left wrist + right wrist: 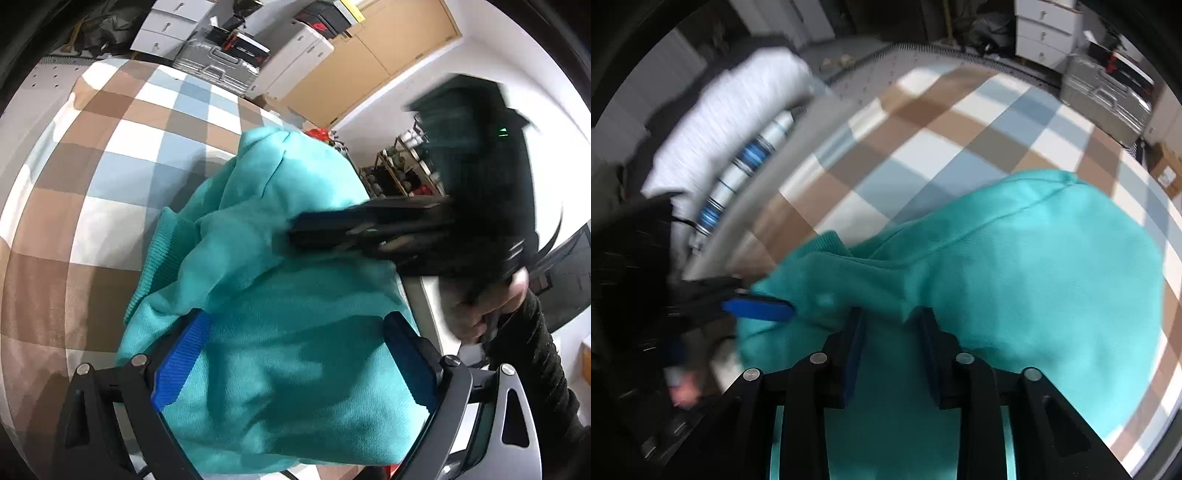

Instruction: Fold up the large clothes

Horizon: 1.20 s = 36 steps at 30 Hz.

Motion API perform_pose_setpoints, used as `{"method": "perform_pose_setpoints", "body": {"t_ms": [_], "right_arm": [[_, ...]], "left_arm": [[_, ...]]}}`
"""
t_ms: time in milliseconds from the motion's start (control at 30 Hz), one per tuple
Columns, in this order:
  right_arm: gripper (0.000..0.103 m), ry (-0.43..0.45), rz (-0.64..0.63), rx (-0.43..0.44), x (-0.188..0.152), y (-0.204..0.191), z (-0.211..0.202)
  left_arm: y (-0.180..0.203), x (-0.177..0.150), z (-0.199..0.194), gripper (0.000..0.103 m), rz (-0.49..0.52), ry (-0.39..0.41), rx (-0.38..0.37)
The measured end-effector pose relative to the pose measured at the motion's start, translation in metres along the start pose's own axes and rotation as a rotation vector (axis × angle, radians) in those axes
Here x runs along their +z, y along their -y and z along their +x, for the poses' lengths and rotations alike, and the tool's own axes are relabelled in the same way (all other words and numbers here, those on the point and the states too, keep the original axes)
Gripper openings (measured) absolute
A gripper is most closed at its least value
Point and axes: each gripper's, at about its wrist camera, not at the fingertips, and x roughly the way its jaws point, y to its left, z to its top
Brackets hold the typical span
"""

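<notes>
Blurred right gripper [295, 230]; grip perhaps loose

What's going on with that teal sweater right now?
Left gripper open, over teal sweater. Right gripper part open, nothing pinched. Sweater bunched on checked cloth. Nothing in the way.

a teal sweatshirt [280, 295] lies bunched in a rumpled heap on a checked cloth; its ribbed hem faces left. soft fleece, thick folds, one seam running across the top.
</notes>
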Motion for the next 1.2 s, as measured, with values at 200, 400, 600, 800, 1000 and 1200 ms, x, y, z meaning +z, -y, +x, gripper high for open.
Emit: {"method": "perform_pose_setpoints", "body": {"t_ms": [200, 400, 600, 800, 1000, 1200], "right_arm": [[0.074, 0.214, 0.248, -0.182, -0.029, 0.080, -0.080], [0.069, -0.038, 0.456, -0.152, -0.037, 0.143, -0.014], [0.067, -0.025, 0.385, -0.145, -0.031, 0.139, 0.010], [0.065, 0.052, 0.400, -0.175, -0.040, 0.134, -0.004], [0.030, 0.228, 0.297, -0.001, -0.070, 0.072, -0.095], [0.017, 0.029, 0.075, -0.001, -0.091, -0.022, -0.055]], "left_arm": [[0.003, -0.002, 0.000, 0.092, 0.005, -0.001, 0.017], [0.006, -0.004, 0.001, 0.092, 0.025, -0.007, 0.037], [0.002, -0.004, -0.003, 0.092, 0.002, -0.004, 0.027], [0.006, -0.001, -0.002, 0.092, -0.018, -0.025, 0.041], [0.018, 0.004, -0.027, 0.092, -0.086, -0.020, -0.094], [0.030, 0.008, -0.035, 0.092, -0.054, -0.036, -0.055]]}}
